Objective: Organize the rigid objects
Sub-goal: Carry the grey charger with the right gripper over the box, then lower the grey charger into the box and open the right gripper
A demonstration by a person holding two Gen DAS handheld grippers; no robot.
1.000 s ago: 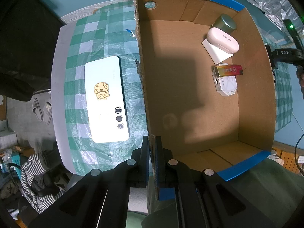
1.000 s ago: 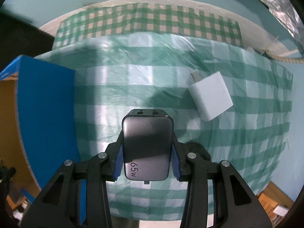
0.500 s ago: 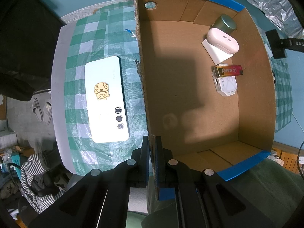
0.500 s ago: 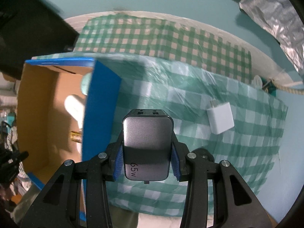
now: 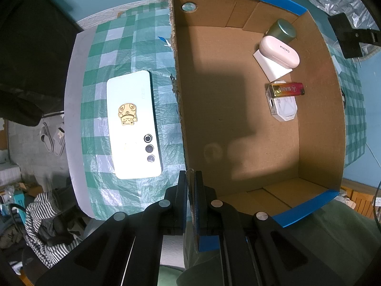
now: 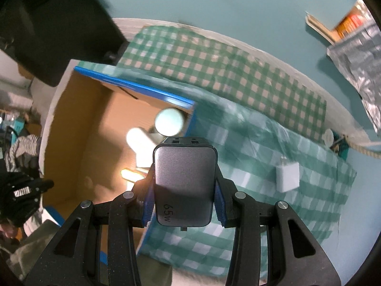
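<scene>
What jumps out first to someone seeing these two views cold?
The grey 65W charger, clamped in the right gripper and filling the middle of the right wrist view, above the edge of the open cardboard box. In the left wrist view, the left gripper pinches the box's near wall, and a pale phone with a gold cartoon sticker lies face down on the checked cloth left of the box.

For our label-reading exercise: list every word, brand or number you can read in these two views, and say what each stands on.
"65w": grey charger held in the right gripper.
"KINYO": pink case in the cardboard box.
"WXYZA08 (315x230x115)mm": the box's blue rim, small.
Battery brand: partly legible, unsure.
Phone lettering: too faint.
</scene>
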